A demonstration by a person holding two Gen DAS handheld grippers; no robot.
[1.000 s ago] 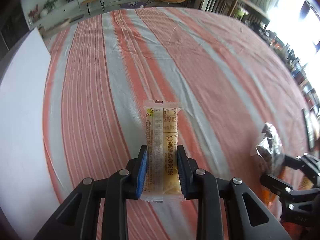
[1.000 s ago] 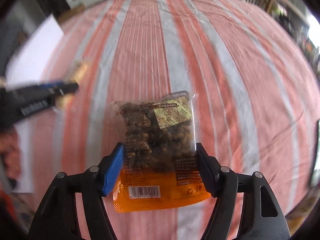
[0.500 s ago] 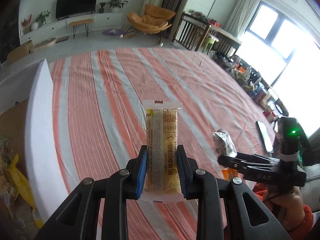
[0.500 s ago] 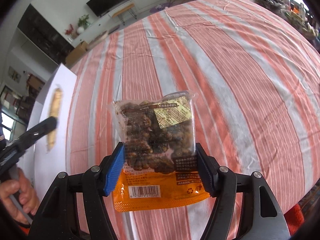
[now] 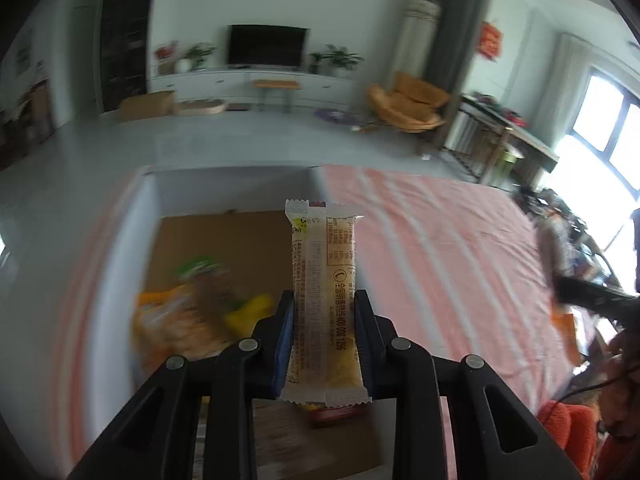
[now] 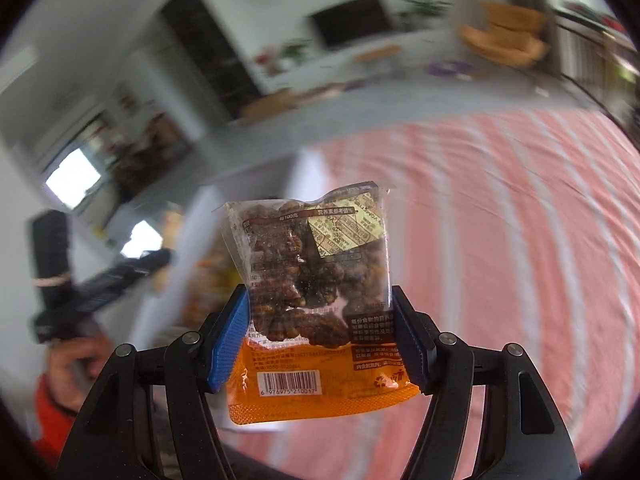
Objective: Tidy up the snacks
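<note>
A living room holds a table under an orange-striped cloth [image 5: 440, 248]. At its left edge an open cardboard box [image 5: 224, 248] already contains several blurred snack packets [image 5: 188, 312]. Above it, the left gripper [image 5: 324, 332] is clamped on a slim yellow snack bar [image 5: 324, 292]. To the right, the right gripper [image 6: 320, 332] is clamped on a walnut pouch [image 6: 316, 280], not yet boxed.

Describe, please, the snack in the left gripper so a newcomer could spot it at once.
Beside the striped table stands a box of snacks. Above it the left gripper holds a bar: slim, pale yellow, upright, unlike the blurred orange and green packets below.
</note>
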